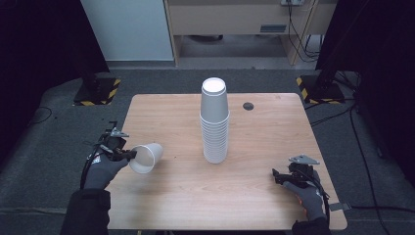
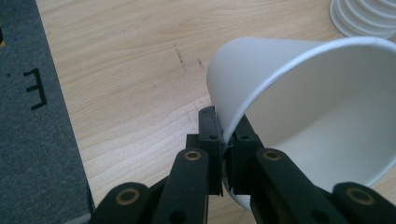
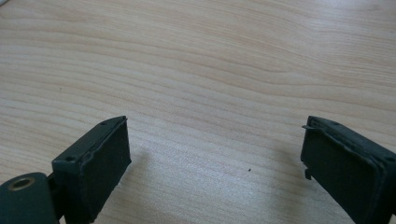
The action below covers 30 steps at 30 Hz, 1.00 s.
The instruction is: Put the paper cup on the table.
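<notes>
Left gripper (image 1: 128, 154) is clamped on the rim of a single white cup (image 1: 146, 157). In the left gripper view the two black jaws pinch the cup's wall, one jaw outside and one inside the mouth, with the rim (image 2: 233, 122) caught between the pads. The cup (image 2: 308, 116) is tipped on its side, mouth turned toward the camera of that view. In the high view it sits at the left part of the table (image 1: 274, 127), near the left edge, base pointing toward the stack (image 1: 214, 122). Whether the cup's side touches the wood cannot be told from these views.

Right gripper (image 1: 279, 176) rests low at the right front part of the table, held in a gloved hand (image 1: 308, 196). Its jaws stand wide apart in the right gripper view, with bare wood (image 3: 210, 93) between the pads (image 3: 100, 168) and nothing held.

Stack of white cups stands upside down at the middle of the table, bases up, upright, well apart from both grippers. Its lowest rims (image 2: 362, 21) show at the top right of the left gripper view. A small dark round hole (image 1: 248, 105) lies in the tabletop to the right of the stack, toward the far edge.
</notes>
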Each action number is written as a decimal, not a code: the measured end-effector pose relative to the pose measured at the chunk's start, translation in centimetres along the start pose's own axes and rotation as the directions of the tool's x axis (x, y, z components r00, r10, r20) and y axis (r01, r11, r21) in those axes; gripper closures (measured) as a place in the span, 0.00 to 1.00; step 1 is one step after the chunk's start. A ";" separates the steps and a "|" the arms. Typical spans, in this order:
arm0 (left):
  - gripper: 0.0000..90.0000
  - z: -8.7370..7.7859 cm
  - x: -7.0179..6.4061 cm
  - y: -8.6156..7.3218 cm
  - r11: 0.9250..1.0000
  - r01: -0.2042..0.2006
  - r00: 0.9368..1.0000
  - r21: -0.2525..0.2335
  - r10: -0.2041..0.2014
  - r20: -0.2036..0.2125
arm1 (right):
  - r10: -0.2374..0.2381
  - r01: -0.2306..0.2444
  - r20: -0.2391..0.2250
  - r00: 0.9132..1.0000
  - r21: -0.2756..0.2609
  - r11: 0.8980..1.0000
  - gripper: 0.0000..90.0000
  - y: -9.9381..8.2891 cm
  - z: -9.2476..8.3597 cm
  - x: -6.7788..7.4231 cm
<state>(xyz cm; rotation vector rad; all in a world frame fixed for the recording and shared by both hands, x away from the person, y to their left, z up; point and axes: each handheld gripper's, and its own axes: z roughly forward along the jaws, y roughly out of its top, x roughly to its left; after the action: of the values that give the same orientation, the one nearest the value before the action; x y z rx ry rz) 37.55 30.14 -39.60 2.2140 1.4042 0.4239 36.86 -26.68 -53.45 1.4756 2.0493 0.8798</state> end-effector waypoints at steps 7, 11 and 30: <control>0.96 -0.1 0.4 0.5 0.996 0.006 1.000 0.084 -0.005 -0.013 | -0.014 0.014 0.003 1.000 0.018 1.000 0.09 -0.1 0.3 0.3; 0.96 -0.2 0.7 0.8 0.990 0.001 1.000 0.139 0.003 -0.024 | -0.004 0.004 -0.002 1.000 0.015 1.000 0.08 -0.2 0.3 0.2; 0.96 1.1 1.8 1.3 0.927 0.029 0.999 0.374 -0.042 0.027 | -0.001 0.001 -0.004 1.000 0.011 1.000 0.08 -0.3 0.3 0.2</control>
<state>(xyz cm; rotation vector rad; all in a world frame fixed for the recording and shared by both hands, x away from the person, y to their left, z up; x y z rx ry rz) 39.85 31.09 -39.83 2.4720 1.6127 0.1073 36.83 -26.44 -53.89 1.4796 2.0608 0.8738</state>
